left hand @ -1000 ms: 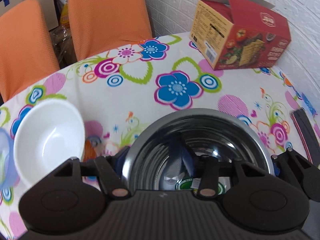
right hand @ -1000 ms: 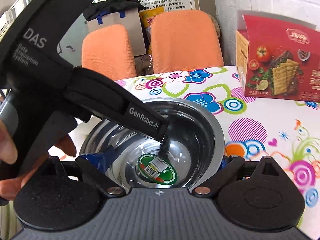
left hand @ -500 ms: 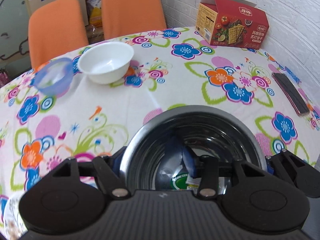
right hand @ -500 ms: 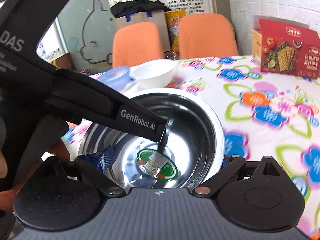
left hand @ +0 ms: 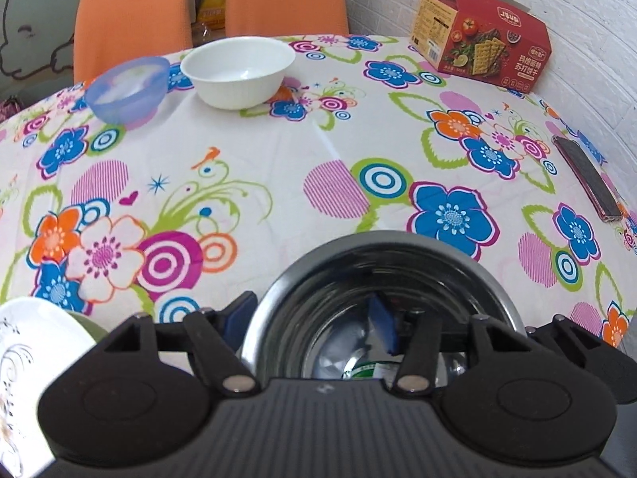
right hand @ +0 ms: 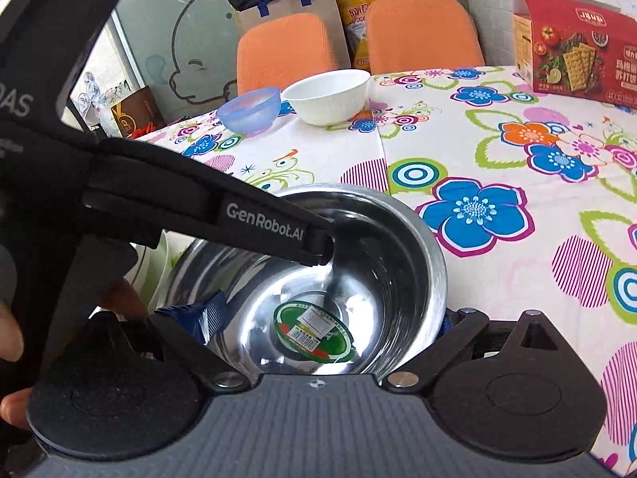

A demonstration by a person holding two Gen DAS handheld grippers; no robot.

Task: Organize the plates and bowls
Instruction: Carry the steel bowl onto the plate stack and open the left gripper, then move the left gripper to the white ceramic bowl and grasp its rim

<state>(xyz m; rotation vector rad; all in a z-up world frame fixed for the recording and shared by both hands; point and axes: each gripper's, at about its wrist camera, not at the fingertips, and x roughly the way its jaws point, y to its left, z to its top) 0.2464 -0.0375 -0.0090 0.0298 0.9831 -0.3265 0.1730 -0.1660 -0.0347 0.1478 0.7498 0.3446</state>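
Observation:
A steel bowl (left hand: 398, 263) with a green sticker inside is held close to both cameras, above the flowered tablecloth (left hand: 278, 167). My left gripper (left hand: 310, 318) is shut on its left wall, one blue pad inside and one outside. In the right wrist view that gripper's finger (right hand: 278, 231) dips over the steel bowl's (right hand: 398, 239) far rim. My right gripper (right hand: 326, 318) clasps the near part of the bowl, a pad on each side. A white bowl (left hand: 239, 71) and a translucent blue bowl (left hand: 127, 87) sit at the table's far side.
A white patterned plate (left hand: 36, 366) lies at the lower left on something green. A red cracker box (left hand: 485, 36) stands at the back right by the brick wall, and a dark phone (left hand: 589, 179) lies at the right edge. Two orange chairs (left hand: 131, 12) stand behind the table.
Both grippers have carried the steel bowl back from the cracker box toward the near side of the table. The white and blue bowls now lie farther off, and the patterned plate has come into view.

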